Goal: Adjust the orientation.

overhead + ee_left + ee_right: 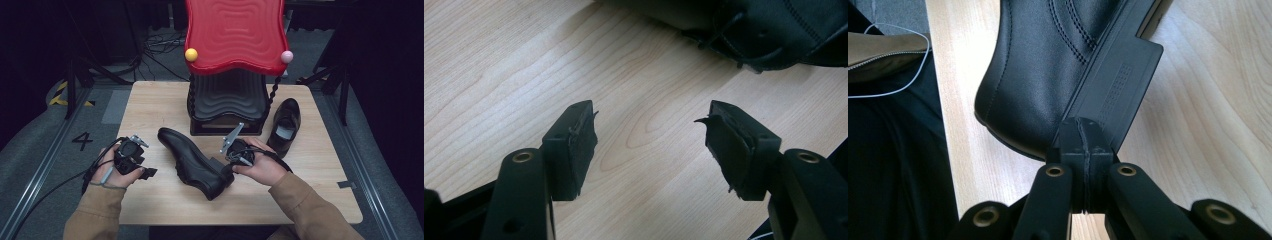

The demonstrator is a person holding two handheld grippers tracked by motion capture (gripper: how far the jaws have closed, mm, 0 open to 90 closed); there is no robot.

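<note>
Two grippers: the left gripper (651, 132) hovers with jaws spread over pale wood-grain surface (499, 60); the right gripper (1087, 145) has jaws pressed together against the heel of the smooth black leather shoe (192, 162), lying mid-surface.

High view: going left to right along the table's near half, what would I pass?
Left gripper → black shoe lying on its side → right gripper → second black shoe, upright.
</note>
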